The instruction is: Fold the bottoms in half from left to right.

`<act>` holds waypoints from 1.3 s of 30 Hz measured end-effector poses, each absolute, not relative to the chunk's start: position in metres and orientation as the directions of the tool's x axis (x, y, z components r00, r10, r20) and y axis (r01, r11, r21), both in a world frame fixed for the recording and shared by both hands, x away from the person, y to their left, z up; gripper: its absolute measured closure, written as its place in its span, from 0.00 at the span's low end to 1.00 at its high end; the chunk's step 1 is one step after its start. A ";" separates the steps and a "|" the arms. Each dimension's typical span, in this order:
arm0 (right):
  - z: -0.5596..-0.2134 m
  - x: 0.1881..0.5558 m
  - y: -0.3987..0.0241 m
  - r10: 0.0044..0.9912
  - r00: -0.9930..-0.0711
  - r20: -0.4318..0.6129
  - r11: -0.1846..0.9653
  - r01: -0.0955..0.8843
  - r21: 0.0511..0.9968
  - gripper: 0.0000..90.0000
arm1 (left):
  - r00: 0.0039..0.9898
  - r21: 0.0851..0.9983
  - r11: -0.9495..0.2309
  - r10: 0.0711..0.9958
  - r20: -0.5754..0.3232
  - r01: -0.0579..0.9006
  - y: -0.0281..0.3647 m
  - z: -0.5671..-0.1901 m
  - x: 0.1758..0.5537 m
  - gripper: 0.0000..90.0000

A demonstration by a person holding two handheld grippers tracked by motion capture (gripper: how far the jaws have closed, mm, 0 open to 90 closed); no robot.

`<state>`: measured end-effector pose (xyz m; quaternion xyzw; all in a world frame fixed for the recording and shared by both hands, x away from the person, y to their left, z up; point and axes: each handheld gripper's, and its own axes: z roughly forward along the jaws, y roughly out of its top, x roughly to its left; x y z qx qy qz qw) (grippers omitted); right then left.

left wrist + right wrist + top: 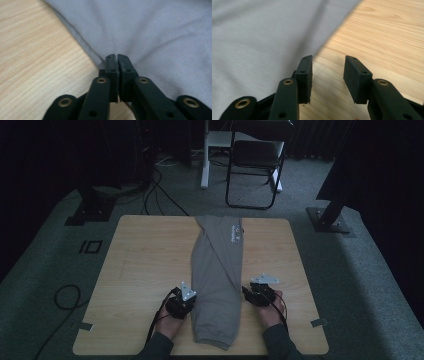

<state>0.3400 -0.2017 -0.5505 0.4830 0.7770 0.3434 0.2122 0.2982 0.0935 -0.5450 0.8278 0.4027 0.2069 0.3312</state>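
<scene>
High view shows grey trousers [218,275] lengthwise on the table [145,265]. The left gripper [117,57], jaws pressed together, seems to pinch their edge; the right gripper [327,75] stands wide beside the opposite edge. It likely needs to close on that edge next.

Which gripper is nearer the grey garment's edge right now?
Left. The left gripper has its jaws shut on the grey garment at its edge; the right gripper is open over bare table just beside it.

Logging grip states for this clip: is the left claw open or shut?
Shut. The left claw has its jaws pressed together at the edge of the grey cloth garment.
</scene>
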 end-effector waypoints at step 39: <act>-0.552 0.433 -0.180 0.933 -0.360 0.024 0.228 0.641 0.733 0.86 | 0.526 0.736 -0.392 0.849 0.057 0.552 0.086 -0.553 0.379 0.96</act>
